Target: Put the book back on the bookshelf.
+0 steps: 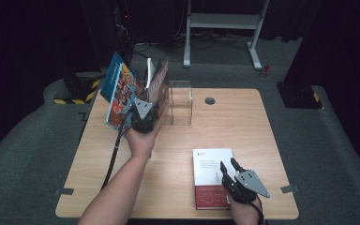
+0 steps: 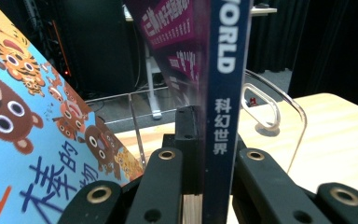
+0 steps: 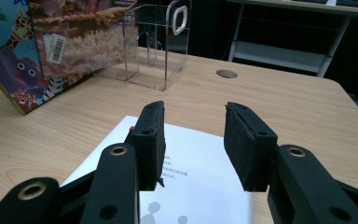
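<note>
Clamping a dark-spined magazine (image 2: 223, 116) upright, left tongs (image 1: 143, 111) sit clenched on its lower edge, at the clear acrylic rack (image 1: 180, 101). Just left of the rack, a colourful picture book (image 1: 117, 91) leans tilted. Right tongs (image 1: 230, 167) hang released, jaws apart, over a white-and-red book (image 1: 208, 171) lying flat on the table (image 1: 234, 122), well nearer the person than the rack.

- Your left gripper (image 1: 143, 117) is black, with a grey three-cornered plate on top.
- A black cable hangs from it toward 7 o'clock.
- Your right gripper (image 1: 230, 165) has two black jaws with rough flat pads (image 3: 249, 142) and round brass screw holes.
- Your arms are bare, no sleeves.
</note>
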A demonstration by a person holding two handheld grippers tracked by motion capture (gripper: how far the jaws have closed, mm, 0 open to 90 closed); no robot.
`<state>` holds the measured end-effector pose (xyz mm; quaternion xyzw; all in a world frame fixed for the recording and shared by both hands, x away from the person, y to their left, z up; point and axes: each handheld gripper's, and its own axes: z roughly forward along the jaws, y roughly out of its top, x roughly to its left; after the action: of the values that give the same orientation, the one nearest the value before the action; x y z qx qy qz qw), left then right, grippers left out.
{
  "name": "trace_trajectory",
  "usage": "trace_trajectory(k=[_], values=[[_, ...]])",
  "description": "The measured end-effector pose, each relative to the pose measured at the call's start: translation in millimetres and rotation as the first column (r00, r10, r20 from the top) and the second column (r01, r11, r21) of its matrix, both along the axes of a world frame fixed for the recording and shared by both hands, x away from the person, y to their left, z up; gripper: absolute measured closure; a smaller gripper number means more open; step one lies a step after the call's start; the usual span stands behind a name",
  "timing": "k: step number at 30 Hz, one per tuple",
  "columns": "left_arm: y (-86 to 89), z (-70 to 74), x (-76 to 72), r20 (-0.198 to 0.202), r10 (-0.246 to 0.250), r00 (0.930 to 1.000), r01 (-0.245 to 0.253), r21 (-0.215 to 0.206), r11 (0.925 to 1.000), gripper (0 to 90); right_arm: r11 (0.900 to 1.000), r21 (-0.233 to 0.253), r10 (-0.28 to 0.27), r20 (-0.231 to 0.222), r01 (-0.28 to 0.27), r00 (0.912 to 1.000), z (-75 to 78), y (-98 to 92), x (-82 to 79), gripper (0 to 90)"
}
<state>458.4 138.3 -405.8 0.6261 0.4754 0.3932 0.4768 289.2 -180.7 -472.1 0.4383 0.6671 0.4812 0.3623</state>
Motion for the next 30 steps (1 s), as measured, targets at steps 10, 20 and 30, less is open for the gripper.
trace_trajectory(k=[10,20,30], values=[[-10.6,-5.2,16.7,0.019,0.018,0.9997,-0.018,-0.015,0.9997,84.2,1.000,-0.002,0.003,-0.005,-0.003,1.0000,-1.7,0.1,1.2,58.5],[-18.4,-12.0,27.0,0.038,0.055,0.9978,-0.053,-0.049,0.9974,84.2,1.000,0.001,0.004,-0.002,-0.004,1.0000,-1.6,0.5,0.3,58.5],[-23.0,-21.4,36.1,0.037,0.076,0.9964,-0.074,-0.063,0.9953,84.1,1.000,0.012,-0.003,-0.009,0.003,1.0000,-1.7,-2.8,0.9,58.6]])
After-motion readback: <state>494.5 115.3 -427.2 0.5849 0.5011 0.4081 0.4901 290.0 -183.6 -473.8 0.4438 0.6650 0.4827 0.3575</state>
